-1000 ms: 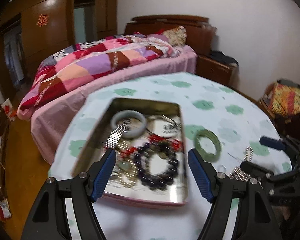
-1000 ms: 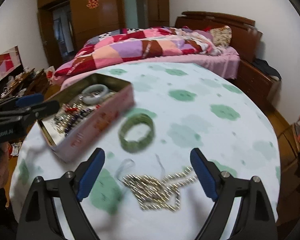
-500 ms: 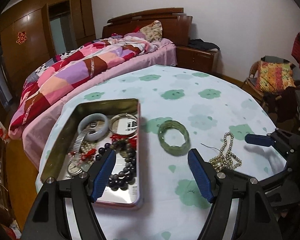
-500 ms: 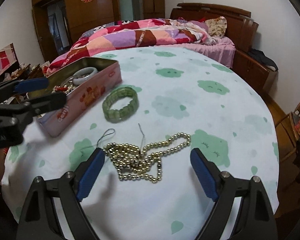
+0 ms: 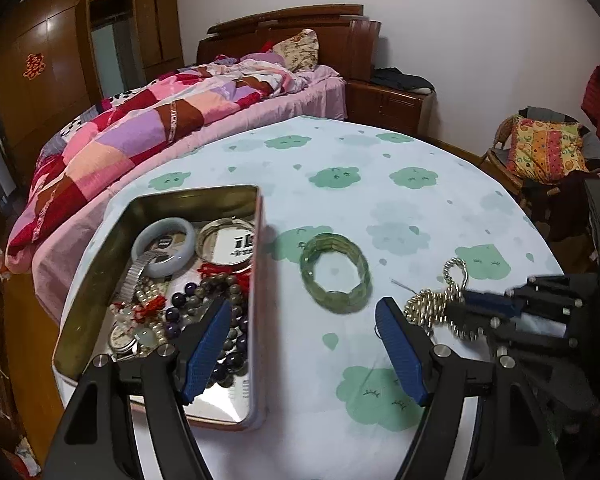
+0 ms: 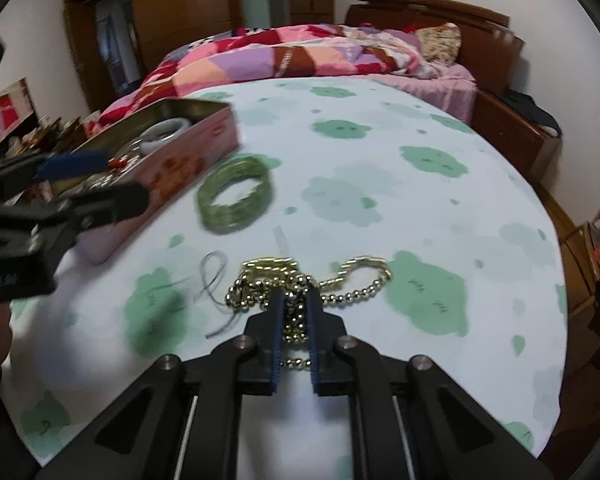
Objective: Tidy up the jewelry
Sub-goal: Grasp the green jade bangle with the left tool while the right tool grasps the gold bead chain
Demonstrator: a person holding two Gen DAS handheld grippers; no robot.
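Observation:
A gold bead necklace (image 6: 300,280) lies bunched on the round table; it also shows in the left wrist view (image 5: 436,304). My right gripper (image 6: 294,320) is shut on its near part, and it shows from the side in the left wrist view (image 5: 476,306). A green stone bracelet (image 5: 335,267) lies flat between the necklace and the tin; it also shows in the right wrist view (image 6: 234,196). The open pink tin (image 5: 256,280) holds several bracelets, beads and a watch. My left gripper (image 5: 300,344) is open and empty over the tin's right edge.
The table wears a white cloth with green clouds (image 5: 416,216). A thin loose thread (image 6: 210,280) lies left of the necklace. A bed with a patchwork quilt (image 5: 172,120) stands behind the table, and a chair with a patterned cushion (image 5: 544,152) at the right.
My right gripper has moved down onto the gold necklace and shut on it. My left gripper has stayed open, with its view shifted slightly toward the tin.

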